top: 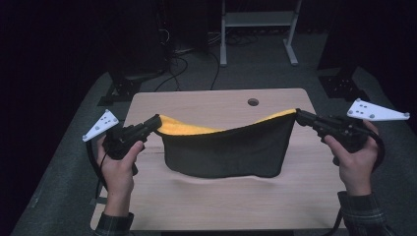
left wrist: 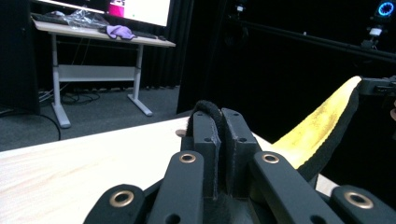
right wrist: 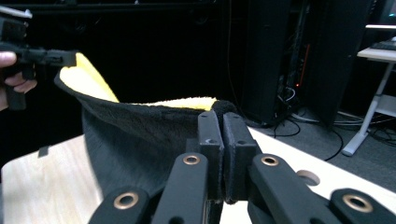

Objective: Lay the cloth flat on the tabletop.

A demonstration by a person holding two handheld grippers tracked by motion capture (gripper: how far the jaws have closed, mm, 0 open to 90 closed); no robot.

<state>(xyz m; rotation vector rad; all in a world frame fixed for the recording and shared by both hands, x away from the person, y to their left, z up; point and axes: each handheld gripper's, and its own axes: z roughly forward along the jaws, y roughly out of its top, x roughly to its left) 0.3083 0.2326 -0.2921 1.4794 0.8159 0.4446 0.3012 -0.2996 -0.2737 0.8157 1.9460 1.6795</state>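
Observation:
A cloth (top: 226,150), black on the outside and yellow inside, hangs between my two grippers above the wooden table (top: 216,206); its lower edge sags close to the tabletop. My left gripper (top: 156,123) is shut on the cloth's left corner. In the left gripper view the jaws (left wrist: 219,119) pinch a black fold, and the yellow side (left wrist: 317,130) stretches away to the right. My right gripper (top: 299,115) is shut on the right corner. From the right gripper (right wrist: 221,122) the black side (right wrist: 135,144) droops leftward toward the other gripper (right wrist: 51,58).
A round hole (top: 253,102) is in the table near its far edge. Beyond the table stand a white desk frame (top: 258,29), cables on the grey floor and dark equipment stands (top: 344,81).

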